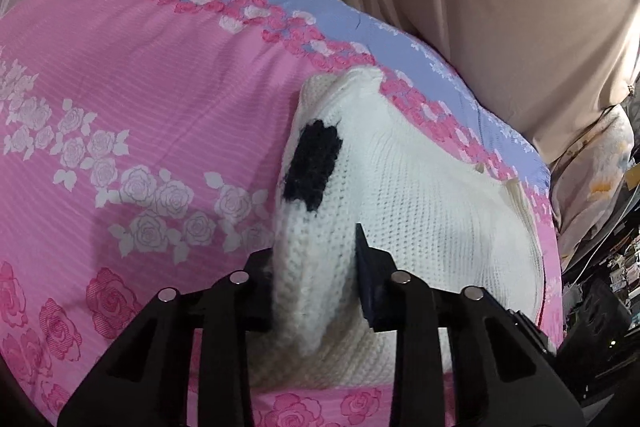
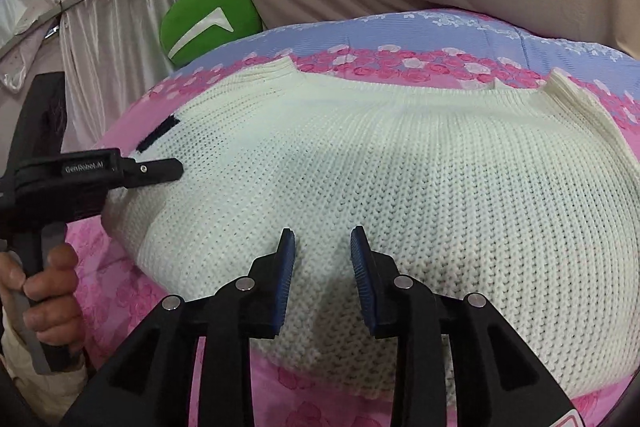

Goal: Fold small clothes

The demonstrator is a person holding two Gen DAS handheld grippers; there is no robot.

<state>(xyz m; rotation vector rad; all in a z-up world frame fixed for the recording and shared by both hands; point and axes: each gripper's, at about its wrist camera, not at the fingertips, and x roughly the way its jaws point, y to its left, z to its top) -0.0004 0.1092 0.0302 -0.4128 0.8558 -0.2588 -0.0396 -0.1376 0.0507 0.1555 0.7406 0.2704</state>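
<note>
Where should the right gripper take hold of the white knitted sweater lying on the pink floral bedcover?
Judging from its pose, take the white knitted sweater at its near hem, just below the right gripper, coming in low from the near side. The knit there lies flat, with its edge exposed on the pink floral bedcover. The left gripper already pinches the left-hand edge.
</note>
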